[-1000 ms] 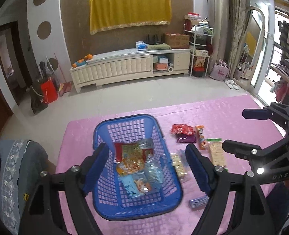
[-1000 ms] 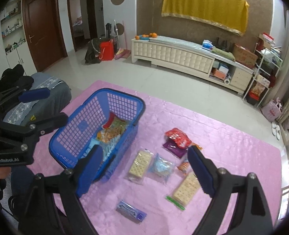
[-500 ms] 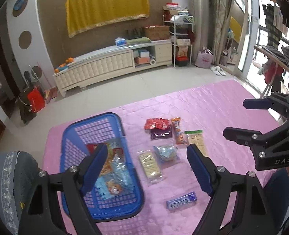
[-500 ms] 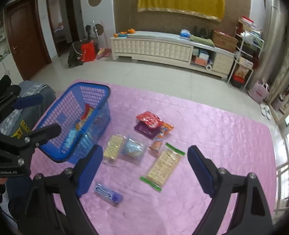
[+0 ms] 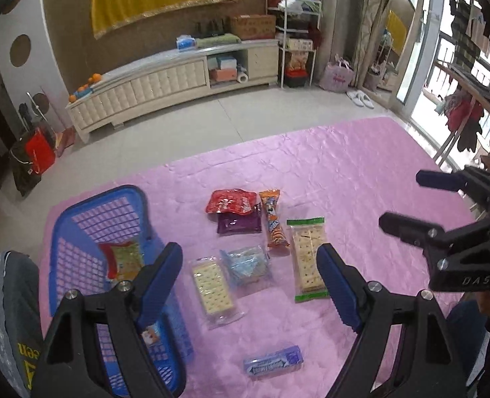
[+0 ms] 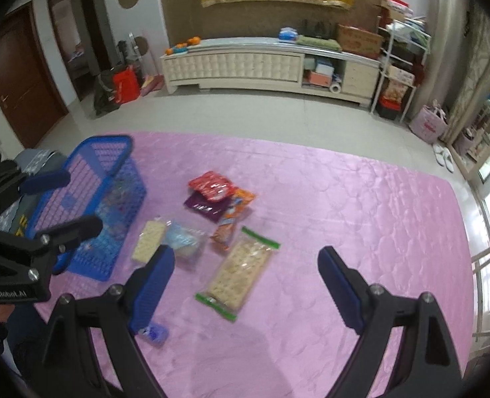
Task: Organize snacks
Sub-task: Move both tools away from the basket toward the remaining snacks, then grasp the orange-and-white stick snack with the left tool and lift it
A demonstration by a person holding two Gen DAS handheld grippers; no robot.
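Your blue plastic basket (image 5: 79, 232), lower left, holds some snacks; 7 packets wait on the pink mat (image 5: 344, 172). Both grippers gape, holding nothing.

A basket (image 5: 79, 232) sits at the left of the worktop (image 5: 344, 172), holding a snack pack (image 5: 122, 258). To its right lie a cracker pack (image 5: 213, 287), a clear pouch (image 5: 248, 265) and a longer cracker pack (image 5: 308, 258). Behind them lie a pouch (image 5: 231, 201) overlapping another (image 5: 240, 223), with a biscuit tube (image 5: 273, 222) beside. A gum pack (image 5: 273, 361) lies nearest.
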